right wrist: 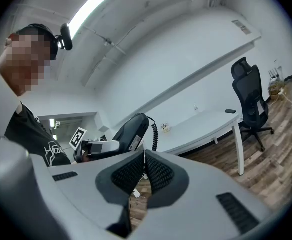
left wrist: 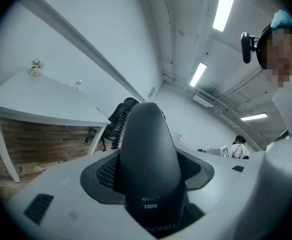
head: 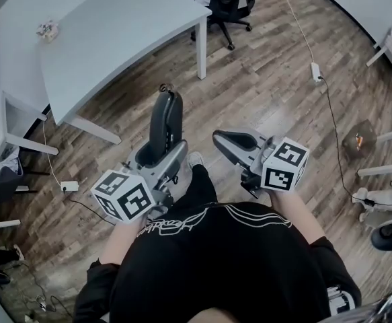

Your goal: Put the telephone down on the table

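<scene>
The left tool [head: 162, 156] is clamping the lower end of the black telephone [head: 166, 121]. The handset is standing almost upright out of the jaws, above the wooden floor [head: 269, 93]. In the left gripper view the telephone [left wrist: 148, 154] is filling the whole gap between the two jaws, and its coiled cord [left wrist: 117, 129] is showing just behind it. The right tool [head: 222, 140] is hovering just beside the left one, on its right, with its jaws pressed together on nothing. In the right gripper view its pads [right wrist: 128, 174] are meeting, and the telephone is rising to their left. The white surface [head: 108, 32] is lying ahead and to the left of both tools, well apart from the telephone.
</scene>
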Motion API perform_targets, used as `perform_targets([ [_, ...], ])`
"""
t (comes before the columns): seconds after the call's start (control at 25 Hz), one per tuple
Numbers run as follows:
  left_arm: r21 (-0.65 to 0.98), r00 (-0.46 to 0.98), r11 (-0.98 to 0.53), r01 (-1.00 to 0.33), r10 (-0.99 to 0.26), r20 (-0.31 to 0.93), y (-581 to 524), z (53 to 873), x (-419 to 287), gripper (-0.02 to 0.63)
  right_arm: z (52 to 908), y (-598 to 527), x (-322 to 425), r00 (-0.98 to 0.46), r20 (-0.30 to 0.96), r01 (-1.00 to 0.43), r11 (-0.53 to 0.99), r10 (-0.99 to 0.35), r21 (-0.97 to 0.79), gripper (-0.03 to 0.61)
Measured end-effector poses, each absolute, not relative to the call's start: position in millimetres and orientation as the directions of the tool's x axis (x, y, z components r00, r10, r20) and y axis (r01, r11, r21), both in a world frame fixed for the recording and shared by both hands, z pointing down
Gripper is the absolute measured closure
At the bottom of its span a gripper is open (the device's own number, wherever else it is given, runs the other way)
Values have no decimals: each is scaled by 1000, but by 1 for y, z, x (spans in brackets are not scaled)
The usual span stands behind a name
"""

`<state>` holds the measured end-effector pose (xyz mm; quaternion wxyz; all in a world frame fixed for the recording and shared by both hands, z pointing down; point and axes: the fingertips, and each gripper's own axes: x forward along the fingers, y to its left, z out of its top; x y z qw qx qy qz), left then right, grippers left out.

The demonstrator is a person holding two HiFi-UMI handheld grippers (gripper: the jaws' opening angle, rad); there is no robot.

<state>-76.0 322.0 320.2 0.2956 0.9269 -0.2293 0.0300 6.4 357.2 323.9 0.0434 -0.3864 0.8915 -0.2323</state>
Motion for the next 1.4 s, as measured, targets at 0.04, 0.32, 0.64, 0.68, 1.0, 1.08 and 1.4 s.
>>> perform_targets([
  [0.04, 542, 889, -710, -449, -413, 196, 308, 324, -76, 328, 327, 343, 7, -703, 108, -664, 594, -703, -453, 538],
  [0.32, 571, 857, -653, -498, -469, 212, 180, 337, -71, 328, 336, 217, 18, -742, 133, -631, 618, -657, -470, 538],
  [0.64, 599, 835, -608, -521, -509, 209, 44, 339, -73, 328, 331, 74, 18, -770, 163, -608, 630, -617, -483, 538],
  [0.68, 600, 833, -606, -523, -513, 208, 32, 339, -74, 328, 329, 63, 18, -771, 161, -607, 633, -616, -481, 538],
  [1.0, 599, 808, -583, -549, -555, 200, -18, 329, -81, 328, 327, 12, 23, -783, 143, -588, 643, -606, -491, 538],
  [1.08, 601, 795, -568, -562, -572, 204, -29, 329, -85, 328, 325, 0, 19, -798, 140, -573, 666, -586, -479, 538],
  [1.4, 571, 744, -540, -618, -636, 203, -82, 320, -93, 328, 316, -72, 14, -853, 105, -493, 727, -511, -478, 538],
])
